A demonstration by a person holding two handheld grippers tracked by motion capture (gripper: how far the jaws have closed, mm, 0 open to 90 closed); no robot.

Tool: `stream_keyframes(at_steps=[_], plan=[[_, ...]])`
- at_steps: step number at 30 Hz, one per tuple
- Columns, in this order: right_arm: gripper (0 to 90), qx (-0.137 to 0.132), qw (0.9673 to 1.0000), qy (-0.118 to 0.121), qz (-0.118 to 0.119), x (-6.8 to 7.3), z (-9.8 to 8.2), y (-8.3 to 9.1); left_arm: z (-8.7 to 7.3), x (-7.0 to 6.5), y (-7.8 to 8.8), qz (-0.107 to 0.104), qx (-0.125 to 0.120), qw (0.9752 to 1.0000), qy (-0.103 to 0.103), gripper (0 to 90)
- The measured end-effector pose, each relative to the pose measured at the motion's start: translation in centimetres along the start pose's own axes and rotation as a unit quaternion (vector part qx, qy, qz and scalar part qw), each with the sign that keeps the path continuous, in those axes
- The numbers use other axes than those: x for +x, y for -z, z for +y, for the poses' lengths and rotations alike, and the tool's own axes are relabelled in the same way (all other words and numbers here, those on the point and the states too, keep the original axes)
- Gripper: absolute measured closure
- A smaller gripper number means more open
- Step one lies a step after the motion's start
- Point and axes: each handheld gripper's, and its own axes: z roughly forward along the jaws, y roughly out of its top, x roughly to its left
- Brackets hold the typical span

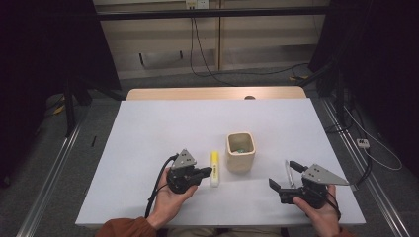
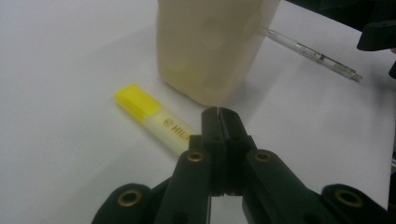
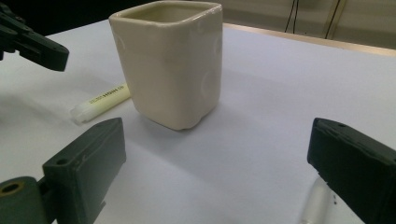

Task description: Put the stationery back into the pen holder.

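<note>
Two hand-held black grippers over a desk covered in white, near its front edge. Left gripper (image 1: 207, 172) with jaws pressed flat together and nothing between them, tips just beside the lower end of the yellow highlighter pen with pale barrel (image 1: 215, 168); probably aimed so as to nudge or line up before a grasp. Highlighter flat on the desk, left of the cream square ceramic cup (image 1: 240, 151), close to it but not touching, yellow cap toward the far edge. Cup upright around the middle of the desk, something small and green inside, too small to name. Right gripper (image 1: 285, 176) near the front right corner, jaws wide apart, a clear plastic ballpoint pen (image 1: 286, 172) lying between them but not pinched; likely ready to close on it. Cup apparently the place for both pens, open top within easy reach of either hand. White surface plain and clean, a strip of light wood at the far edge. Beyond, grey floor with loose cables, dark frames at both sides, pale wall panels.
</note>
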Motion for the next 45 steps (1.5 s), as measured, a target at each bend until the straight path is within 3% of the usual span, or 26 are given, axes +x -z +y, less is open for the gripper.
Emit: stream_keyframes(at_steps=[6,9,12,21,25,36,39,45], plan=[[4.2,0.003,1.0000,0.002,-0.004,0.0,0.0,0.0,0.7,-0.6,-1.9,-0.003,0.026,0.9995,-0.015,90.0],[4.2,0.004,1.0000,0.005,-0.003,0.0,0.0,0.0,0.6,-0.8,-2.9,-0.007,0.022,0.9997,-0.007,90.0],[4.2,0.008,0.9999,0.006,-0.001,0.1,0.0,-0.1,0.4,-1.3,-3.8,-0.006,0.038,0.9992,-0.014,90.0],[4.2,0.008,0.9999,0.009,0.004,0.1,-0.1,-0.2,-0.3,-1.4,-4.8,-0.012,0.051,0.9986,-0.011,90.0],[4.2,0.010,0.9999,0.010,0.005,0.2,-0.1,-0.2,-0.6,-1.7,-5.4,-0.012,0.066,0.9975,-0.022,90.0],[4.2,0.010,0.9999,0.011,0.009,0.2,-0.1,-0.2,-1.1,-1.5,-5.4,-0.007,0.089,0.9957,-0.025,90.0],[4.2,0.010,0.9999,0.011,0.009,0.2,-0.1,-0.2,-1.1,-1.3,-5.1,0.004,0.093,0.9954,-0.021,90.0],[4.2,0.011,0.9998,0.011,0.009,0.2,-0.1,-0.2,-1.3,-0.4,-4.5,0.005,0.095,0.9954,-0.007,90.0]])
